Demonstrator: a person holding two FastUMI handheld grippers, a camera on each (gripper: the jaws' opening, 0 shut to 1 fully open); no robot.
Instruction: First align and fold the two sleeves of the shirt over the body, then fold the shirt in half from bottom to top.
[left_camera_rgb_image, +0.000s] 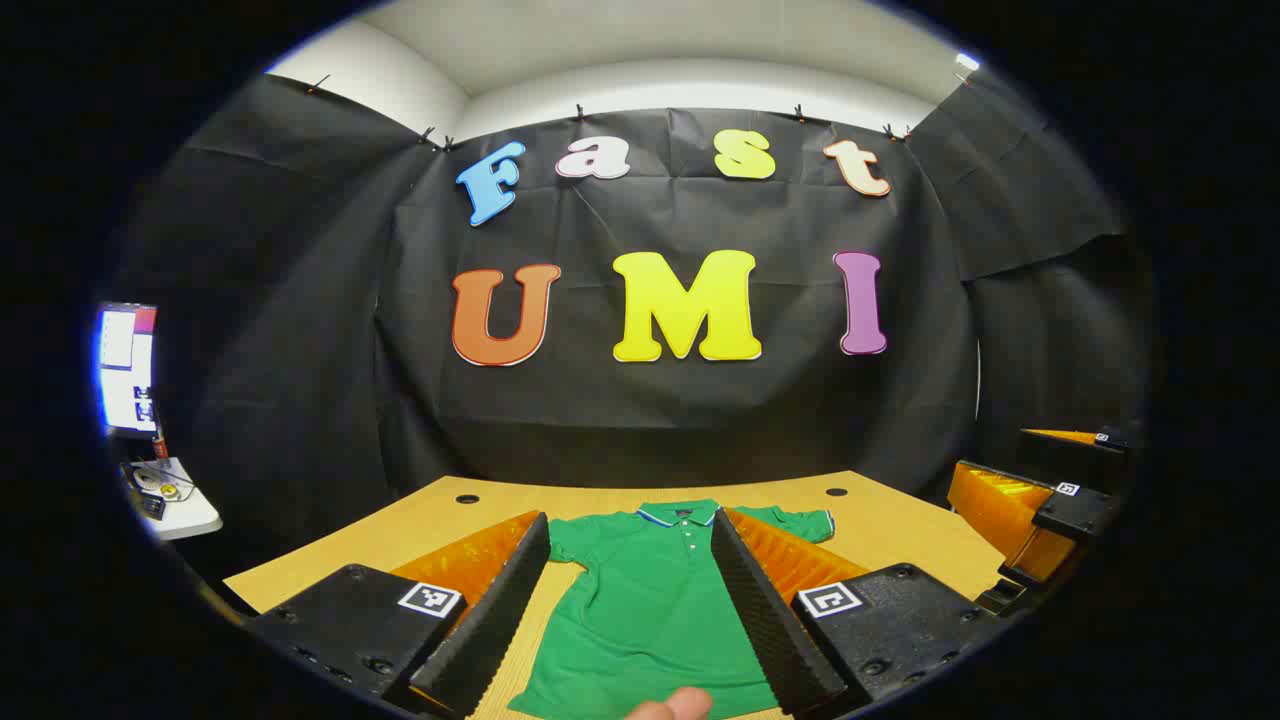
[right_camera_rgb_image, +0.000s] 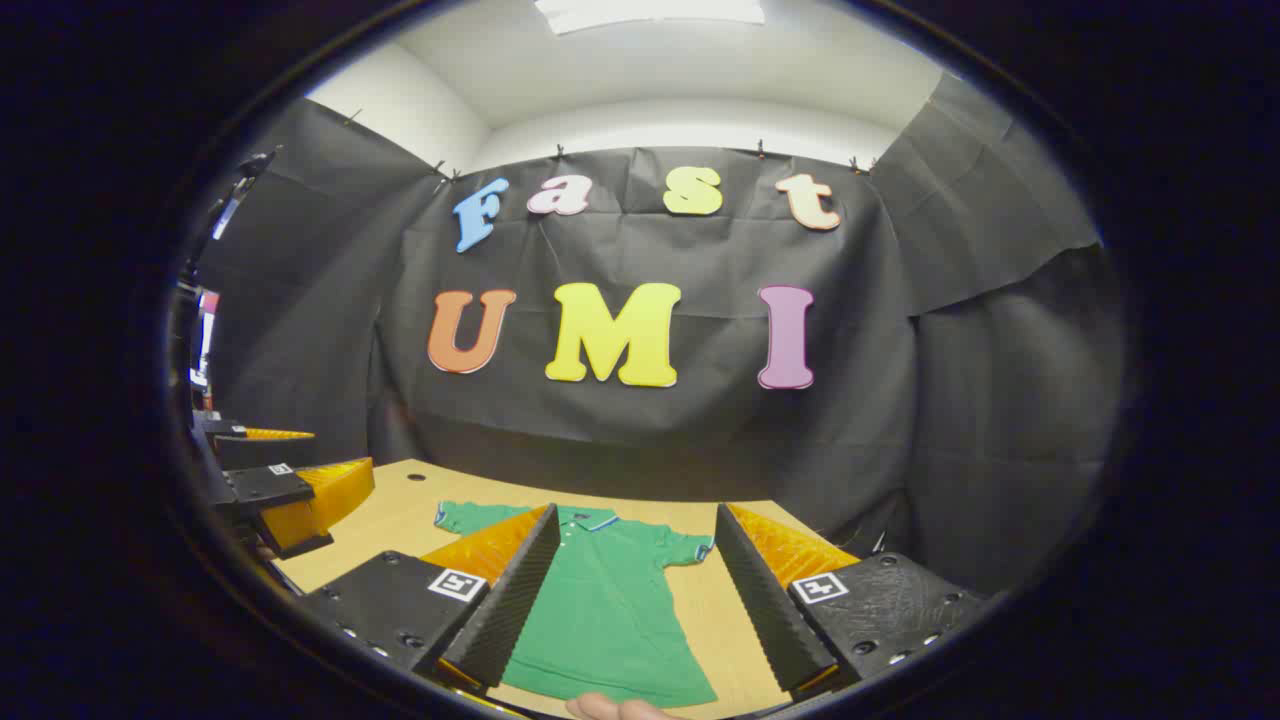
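Note:
A green polo shirt (left_camera_rgb_image: 650, 600) lies flat and face up on the wooden table (left_camera_rgb_image: 900, 535), collar at the far end and both short sleeves spread out. My left gripper (left_camera_rgb_image: 630, 517) hovers open above the shirt's body, and its left finger hides one sleeve. The other sleeve (left_camera_rgb_image: 805, 522) shows beyond the right finger. In the right gripper view the shirt (right_camera_rgb_image: 600, 610) lies left of centre, with my right gripper (right_camera_rgb_image: 637, 510) open above its right side and sleeve (right_camera_rgb_image: 688, 548). Neither gripper holds anything. Each gripper also appears in the other's view: right gripper (left_camera_rgb_image: 1040, 510), left gripper (right_camera_rgb_image: 285, 490).
A person's fingertip (left_camera_rgb_image: 682, 704) shows at the near hem. A lit monitor (left_camera_rgb_image: 127, 365) and a small white side table (left_camera_rgb_image: 180, 505) stand to the far left. The tabletop has two round holes (left_camera_rgb_image: 467, 498) near its far edge, which meets the black cloth wall.

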